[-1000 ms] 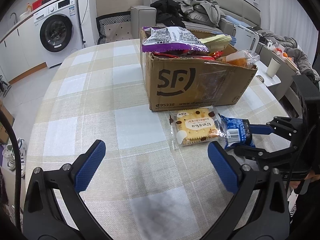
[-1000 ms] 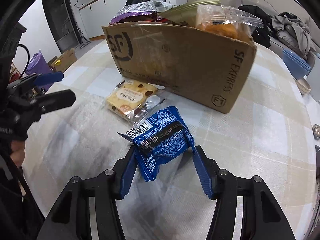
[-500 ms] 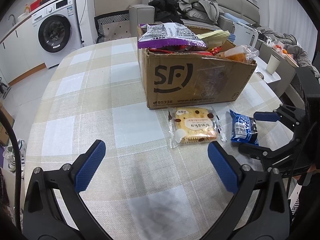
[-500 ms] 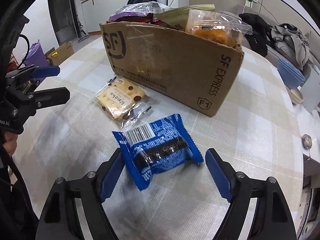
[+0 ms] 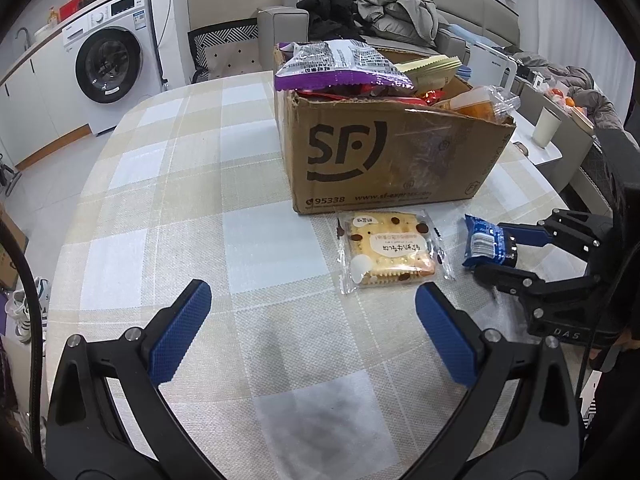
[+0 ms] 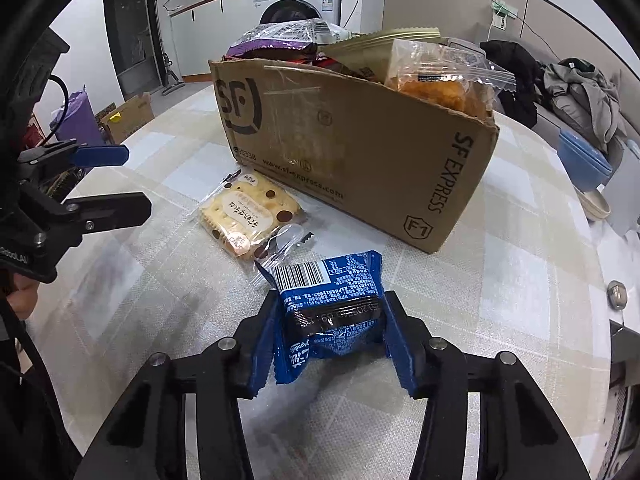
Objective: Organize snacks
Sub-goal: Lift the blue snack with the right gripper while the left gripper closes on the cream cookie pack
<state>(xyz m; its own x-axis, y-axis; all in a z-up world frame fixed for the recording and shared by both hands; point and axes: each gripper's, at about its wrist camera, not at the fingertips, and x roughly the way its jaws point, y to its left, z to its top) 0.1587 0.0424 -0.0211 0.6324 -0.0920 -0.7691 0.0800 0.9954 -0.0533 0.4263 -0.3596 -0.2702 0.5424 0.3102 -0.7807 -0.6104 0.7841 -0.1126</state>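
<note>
Right gripper (image 6: pixel 326 346): lower centre of the right wrist view; closed down on the blue snack packet (image 6: pixel 328 304), one blue pad pressed to each side of the wrapper; barcode end poking forward, beyond the fingertips.
Blue snack packet: low over the checked tablecloth (image 6: pixel 500 280); resting or just lifted, cannot tell; in the left wrist view at centre right, just beside the cracker pack.
Left gripper (image 5: pixel 312 336): bottom of the left wrist view; spread wide, nothing between the pads; hovering over bare cloth, short of the cracker pack (image 5: pixel 386 252).
Cracker pack: clear wrapper, flat on the cloth; centre of the left wrist view, just in front of the cardboard box (image 5: pixel 392 160); touching the box or only near it, cannot tell.
Cardboard box: upper centre of both views; heaped above the rim; purple-edged bag (image 5: pixel 340 66) on top at the back left, clear bag of orange snacks (image 6: pixel 436 76) at the right corner.
Beyond: washing machine (image 5: pixel 110 64) at upper left of the left wrist view; sofa with coats (image 5: pixel 384 20) along the top.
Step in hand: probably the pick-up of the blue packet, grip made, carry not yet begun.
Next move: likely a lift clear of the cloth, then a carry up over the box's front wall to a gap among the piled bags; care for the thin wrapper slipping; cracker pack left for the empty gripper.
</note>
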